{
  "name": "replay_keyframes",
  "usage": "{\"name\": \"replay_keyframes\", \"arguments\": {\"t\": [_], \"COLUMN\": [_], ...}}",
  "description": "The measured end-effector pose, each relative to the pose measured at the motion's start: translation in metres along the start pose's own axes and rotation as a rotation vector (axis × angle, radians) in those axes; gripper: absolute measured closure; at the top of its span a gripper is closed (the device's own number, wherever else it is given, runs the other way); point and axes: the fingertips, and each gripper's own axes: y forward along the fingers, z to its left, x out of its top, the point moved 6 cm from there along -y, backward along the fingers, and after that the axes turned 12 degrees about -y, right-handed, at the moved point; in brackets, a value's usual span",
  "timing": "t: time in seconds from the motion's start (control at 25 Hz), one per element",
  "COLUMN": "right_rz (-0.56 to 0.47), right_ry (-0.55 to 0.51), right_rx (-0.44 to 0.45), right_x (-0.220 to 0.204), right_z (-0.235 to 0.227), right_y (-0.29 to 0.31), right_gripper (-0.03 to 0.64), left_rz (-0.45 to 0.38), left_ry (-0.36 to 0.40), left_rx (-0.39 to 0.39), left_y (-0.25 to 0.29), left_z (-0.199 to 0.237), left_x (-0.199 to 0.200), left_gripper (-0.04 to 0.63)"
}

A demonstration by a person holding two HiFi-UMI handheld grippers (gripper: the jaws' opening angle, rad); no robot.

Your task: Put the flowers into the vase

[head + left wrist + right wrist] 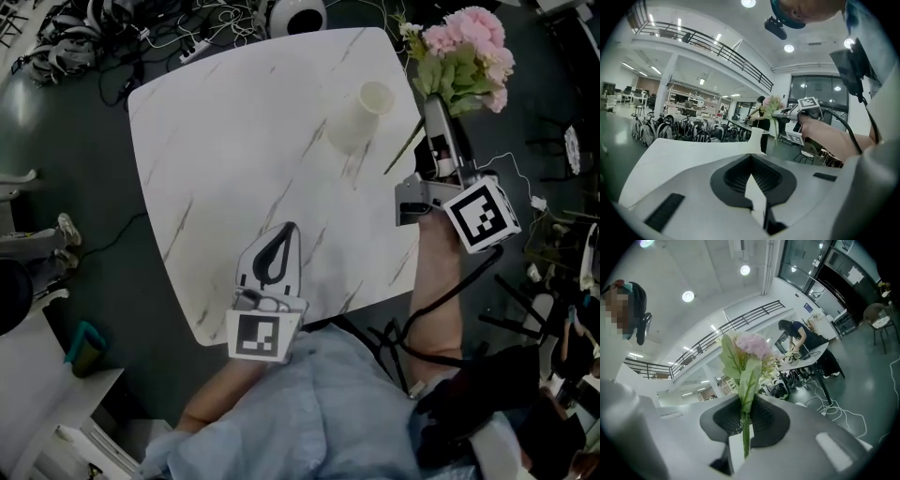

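A bunch of pink flowers (466, 52) with green leaves is held up past the table's right edge, above and right of the white vase (361, 114). My right gripper (434, 105) is shut on the stems, and a stem end (403, 148) sticks out below it toward the table. In the right gripper view the green stem (746, 427) is pinched between the jaws, with the blooms (752, 350) above them. My left gripper (287, 230) hovers shut and empty over the table's near part. From the left gripper view (751, 159), the vase (756, 139), flowers (771, 104) and right gripper (797, 115) lie ahead.
The vase stands upright toward the far right of the white marble table (234, 159). Cables and a power strip (192, 47) lie on the dark floor beyond the far edge. A person (801, 336) bends over a distant table in the hall.
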Motion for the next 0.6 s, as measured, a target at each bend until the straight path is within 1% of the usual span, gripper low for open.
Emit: {"name": "replay_keyframes", "arguments": {"t": [0.24,0.44,0.6], "right_rz": [-0.061,-0.126,-0.168], "right_ry": [-0.048,-0.033,-0.052], "right_rx": [0.031,0.045,0.051], "right_x": [0.027,0.053,0.060], "right_z": [0.006,0.009,0.009], "right_y": [0.025,0.046,0.060], "right_gripper": [0.583,0.583,0.583], "left_rz": [-0.017,-0.019,-0.020], "left_ry": [-0.032,-0.054,-0.066], "left_rx": [0.035,0.051,0.063], "left_y": [0.001,0.001,0.000], "left_z": [0.023,0.032,0.041], "left_x": [-0.003,0.004,0.004], "left_gripper": [0.591,0.591,0.592]}}
